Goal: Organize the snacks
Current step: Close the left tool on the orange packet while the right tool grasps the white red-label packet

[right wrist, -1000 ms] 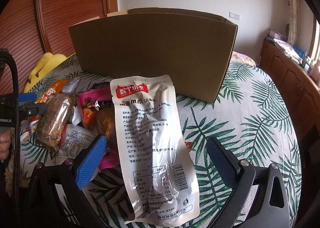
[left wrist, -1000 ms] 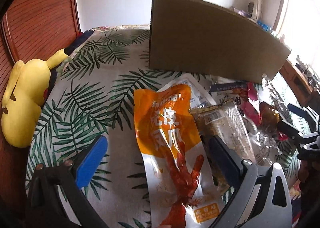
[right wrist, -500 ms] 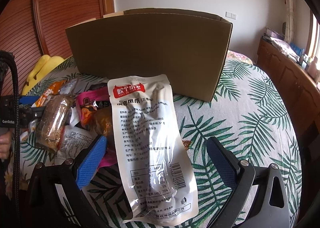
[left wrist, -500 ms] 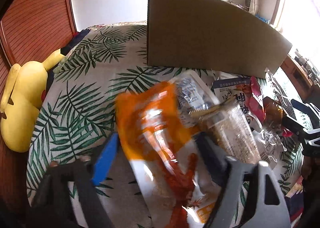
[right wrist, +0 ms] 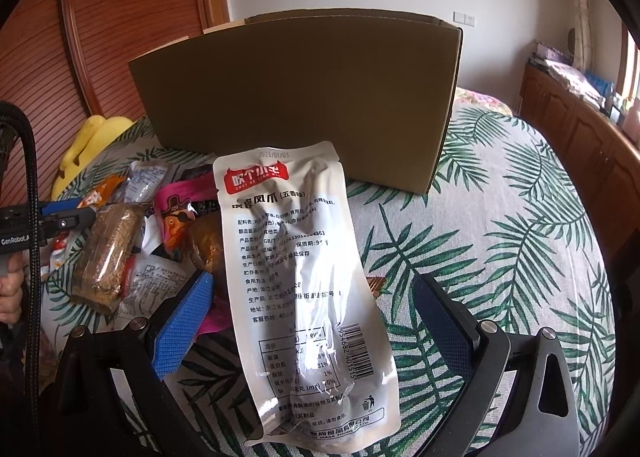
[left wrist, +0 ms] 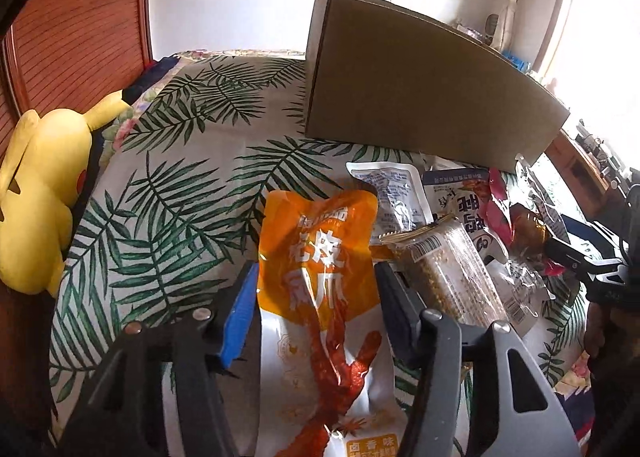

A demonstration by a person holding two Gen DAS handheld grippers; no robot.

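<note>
The left tongs point(left wrist: 316, 297) are closing around the orange pouch point(left wrist: 320, 257), lower centre, its long axis along them. The right tongs point(right wrist: 312, 309) gape, straddling the silver pouch point(right wrist: 296, 281) on the bed point(right wrist: 500, 241).

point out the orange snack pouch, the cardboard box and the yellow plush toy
orange snack pouch point(left wrist: 320, 257), left wrist view, on its orange upper half
cardboard box point(left wrist: 420, 89), left wrist view, on its long outer wall
yellow plush toy point(left wrist: 44, 181), left wrist view, on its body
</note>
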